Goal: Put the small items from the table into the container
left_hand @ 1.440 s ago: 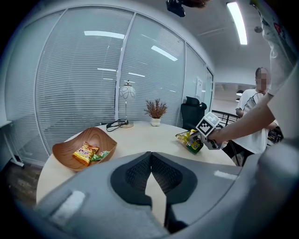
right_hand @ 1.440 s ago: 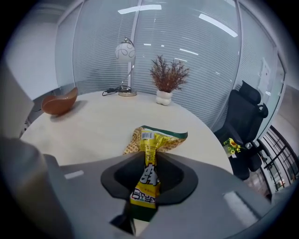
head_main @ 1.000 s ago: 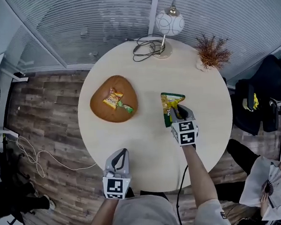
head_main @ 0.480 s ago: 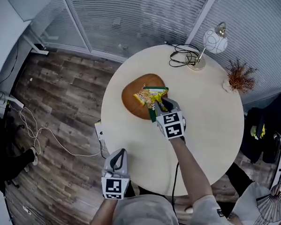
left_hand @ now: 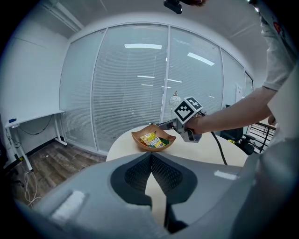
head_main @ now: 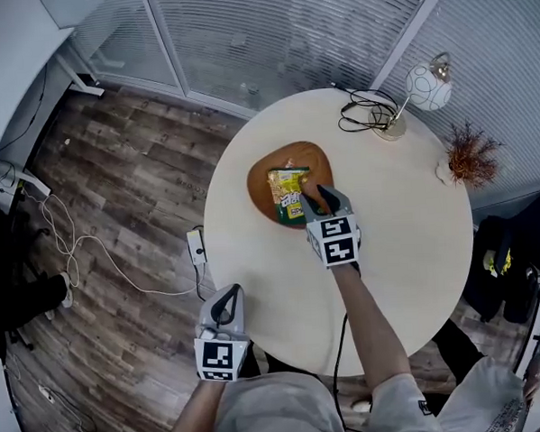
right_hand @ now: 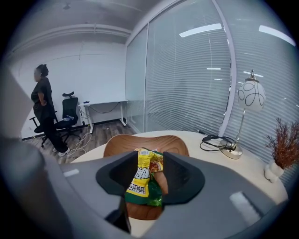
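Note:
A brown wooden bowl [head_main: 289, 155] stands on the round table's left part. A yellow-green snack packet [head_main: 288, 190] lies in it over other small packets. My right gripper [head_main: 314, 196] hangs at the bowl's near rim, its jaws opening. In the right gripper view the packet [right_hand: 142, 175] still hangs loosely between the parted jaws of the right gripper [right_hand: 149, 163], above the bowl [right_hand: 140, 142]. My left gripper [head_main: 229, 298] hovers at the table's near edge, shut and empty. In the left gripper view the left gripper [left_hand: 151, 156] points toward the bowl [left_hand: 140, 137].
A white globe lamp [head_main: 426, 83] with a coiled black cable [head_main: 364, 117] stands at the table's [head_main: 407, 248] far right. A dried plant [head_main: 470, 153] sits beside it. A person [right_hand: 44, 107] stands by a desk across the room.
My right gripper carried the snack packet from the table's middle leftward over the bowl, then spread its jaws. The left gripper stayed near the table's front edge.

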Motion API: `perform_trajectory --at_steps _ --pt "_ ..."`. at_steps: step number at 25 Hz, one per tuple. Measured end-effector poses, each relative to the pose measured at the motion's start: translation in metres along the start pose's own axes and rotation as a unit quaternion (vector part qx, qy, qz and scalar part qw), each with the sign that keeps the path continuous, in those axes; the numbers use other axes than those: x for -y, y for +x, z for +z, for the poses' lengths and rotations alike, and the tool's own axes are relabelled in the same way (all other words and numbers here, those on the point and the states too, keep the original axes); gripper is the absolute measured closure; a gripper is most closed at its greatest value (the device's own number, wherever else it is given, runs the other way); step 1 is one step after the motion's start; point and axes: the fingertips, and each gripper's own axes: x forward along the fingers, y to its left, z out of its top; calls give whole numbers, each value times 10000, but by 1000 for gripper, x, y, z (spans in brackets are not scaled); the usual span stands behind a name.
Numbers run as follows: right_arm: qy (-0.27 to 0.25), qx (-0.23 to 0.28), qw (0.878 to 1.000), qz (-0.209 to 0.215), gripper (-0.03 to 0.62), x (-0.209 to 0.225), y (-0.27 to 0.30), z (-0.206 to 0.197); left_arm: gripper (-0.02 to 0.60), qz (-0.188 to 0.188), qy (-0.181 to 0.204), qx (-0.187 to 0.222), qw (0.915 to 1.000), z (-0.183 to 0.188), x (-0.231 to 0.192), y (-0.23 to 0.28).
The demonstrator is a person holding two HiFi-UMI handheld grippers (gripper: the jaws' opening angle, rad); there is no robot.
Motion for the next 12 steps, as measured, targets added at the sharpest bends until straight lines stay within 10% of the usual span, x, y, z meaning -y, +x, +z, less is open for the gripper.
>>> perform_trajectory --at_steps 12 --pt "283 622 9969 -378 592 13 -91 -13 595 -496 251 77 9984 12 42 19"
